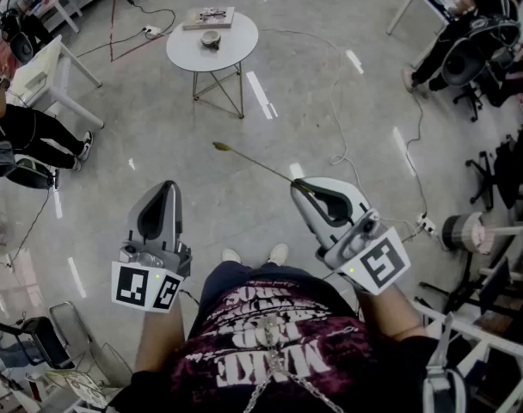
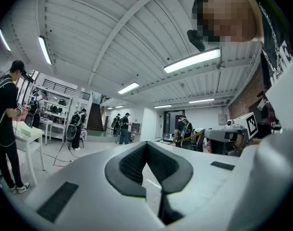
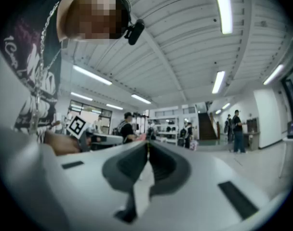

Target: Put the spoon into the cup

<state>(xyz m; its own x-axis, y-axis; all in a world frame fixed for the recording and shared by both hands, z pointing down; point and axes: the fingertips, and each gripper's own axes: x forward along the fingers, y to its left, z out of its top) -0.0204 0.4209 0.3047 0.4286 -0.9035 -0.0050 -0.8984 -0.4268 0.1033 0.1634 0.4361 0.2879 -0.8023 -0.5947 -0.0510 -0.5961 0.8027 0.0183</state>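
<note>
I stand on the floor with both grippers held level in front of me. My right gripper (image 1: 298, 184) (image 3: 147, 145) is shut on the handle of a long golden spoon (image 1: 251, 161), which sticks out up and to the left, bowl end farthest. The left gripper view shows the spoon (image 2: 191, 137) as a thin yellow line. My left gripper (image 1: 169, 186) (image 2: 146, 144) is shut with nothing in it. The cup (image 1: 211, 39) stands on a round white table (image 1: 188, 52) far ahead, well apart from both grippers.
A flat book-like thing (image 1: 208, 17) lies at the round table's far edge. Cables (image 1: 339, 136) run over the grey floor. A white table (image 1: 46, 71) and a seated person (image 1: 38, 140) are at the left; chairs and gear (image 1: 472, 54) at the right.
</note>
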